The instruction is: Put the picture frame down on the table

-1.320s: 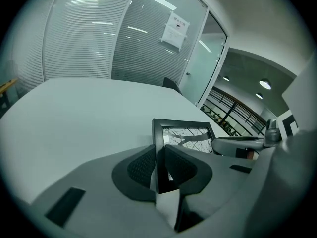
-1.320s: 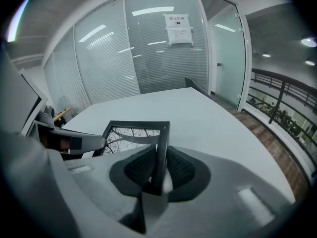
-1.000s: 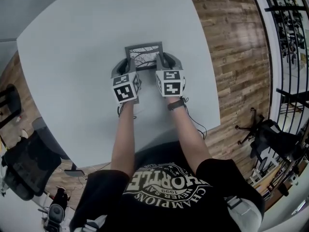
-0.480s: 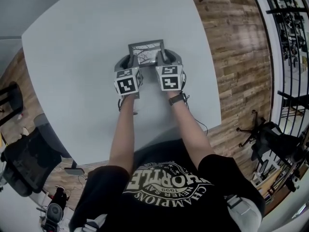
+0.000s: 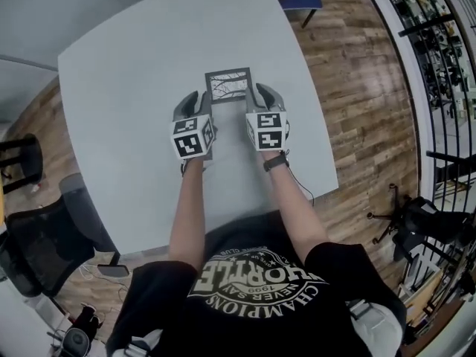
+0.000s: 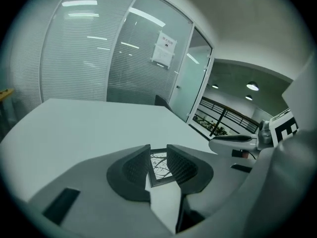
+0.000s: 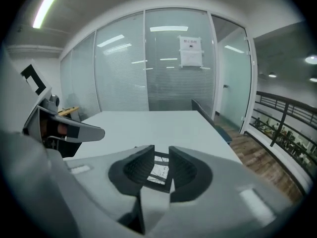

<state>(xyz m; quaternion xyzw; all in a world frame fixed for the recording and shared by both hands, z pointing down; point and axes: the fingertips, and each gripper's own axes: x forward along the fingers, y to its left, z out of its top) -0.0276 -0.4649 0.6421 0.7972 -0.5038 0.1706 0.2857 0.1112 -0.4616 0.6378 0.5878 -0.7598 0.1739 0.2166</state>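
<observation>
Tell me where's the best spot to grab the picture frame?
Probably the dark border at its near corners, coming in low from the person's side. The picture frame lies flat on the table, so only its thin rim can fit between jaws. The left gripper and right gripper face those corners, open.

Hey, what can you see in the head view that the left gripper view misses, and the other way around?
Head view only: the person's forearms, black T-shirt, the wooden floor and a black chair. Left gripper view only: the glass wall with a paper sheet on it, and ceiling lights. Both: the picture frame lying flat on the grey table, the left gripper with jaws apart at the frame's near corner, and the right gripper alongside.
</observation>
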